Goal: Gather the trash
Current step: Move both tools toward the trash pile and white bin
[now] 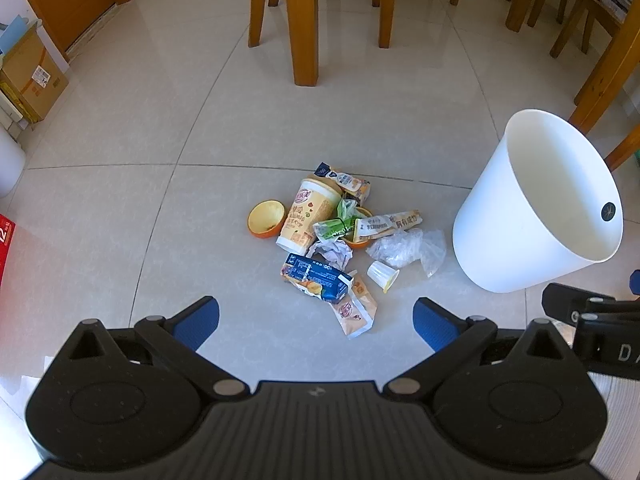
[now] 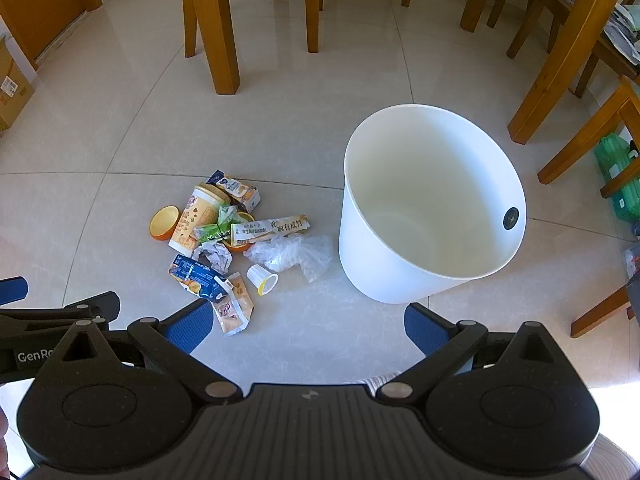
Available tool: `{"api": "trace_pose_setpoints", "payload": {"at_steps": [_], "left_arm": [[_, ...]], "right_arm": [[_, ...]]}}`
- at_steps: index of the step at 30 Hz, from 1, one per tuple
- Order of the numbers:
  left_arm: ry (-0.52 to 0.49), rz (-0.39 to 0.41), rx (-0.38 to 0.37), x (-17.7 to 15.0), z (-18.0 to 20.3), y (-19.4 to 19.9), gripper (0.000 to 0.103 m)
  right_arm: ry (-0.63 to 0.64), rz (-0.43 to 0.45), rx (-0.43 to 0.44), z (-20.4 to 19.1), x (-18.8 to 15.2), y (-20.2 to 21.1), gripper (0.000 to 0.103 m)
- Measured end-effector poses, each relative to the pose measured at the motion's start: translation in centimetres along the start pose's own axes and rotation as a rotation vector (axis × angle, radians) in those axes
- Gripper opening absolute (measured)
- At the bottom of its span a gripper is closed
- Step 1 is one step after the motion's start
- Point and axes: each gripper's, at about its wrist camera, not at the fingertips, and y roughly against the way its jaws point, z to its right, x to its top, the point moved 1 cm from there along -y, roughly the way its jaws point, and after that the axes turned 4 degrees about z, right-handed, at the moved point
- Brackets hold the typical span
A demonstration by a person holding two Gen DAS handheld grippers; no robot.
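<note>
A pile of trash lies on the tiled floor: a tall yellow paper cup (image 1: 306, 216) (image 2: 196, 216), an orange bowl (image 1: 266, 218) (image 2: 164, 222), a blue carton (image 1: 316, 278) (image 2: 198, 276), a small white cup (image 1: 383, 275) (image 2: 262, 278), clear plastic film (image 1: 408, 250) (image 2: 292, 256), a crumpled tissue (image 1: 334, 250) and snack wrappers (image 1: 386, 224). An empty white bin (image 1: 536, 208) (image 2: 430, 208) stands to its right. My left gripper (image 1: 316, 320) hovers open, short of the pile. My right gripper (image 2: 308, 328) is open in front of the bin, holding nothing.
Wooden chair and table legs (image 1: 306, 20) (image 2: 218, 24) stand behind the pile, more at the right (image 2: 560, 52). Cardboard boxes (image 1: 34, 72) lean at the far left. A green crate (image 2: 618, 178) sits under a chair on the right.
</note>
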Motion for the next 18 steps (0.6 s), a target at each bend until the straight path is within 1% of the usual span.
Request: {"api": "trace_pose_setpoints", "payload": {"at_steps": [5,11,18], "left_arm": [[-0.008,0.002,-0.011,-0.04,-0.06,0.05,0.102],[-0.016,0.009,-0.042,-0.13,-0.42,0.04,0.102],[-0.008,0.011,-0.051,0.10,-0.61,-0.07,0.102]], "right_arm": [[0.000,0.004,-0.001,-0.09,0.15,0.14,0.103],[-0.003,0.006,-0.001,0.20,0.26,0.12,0.103],[-0.006,0.007,0.005,0.35,0.37,0.09,0.103]]}}
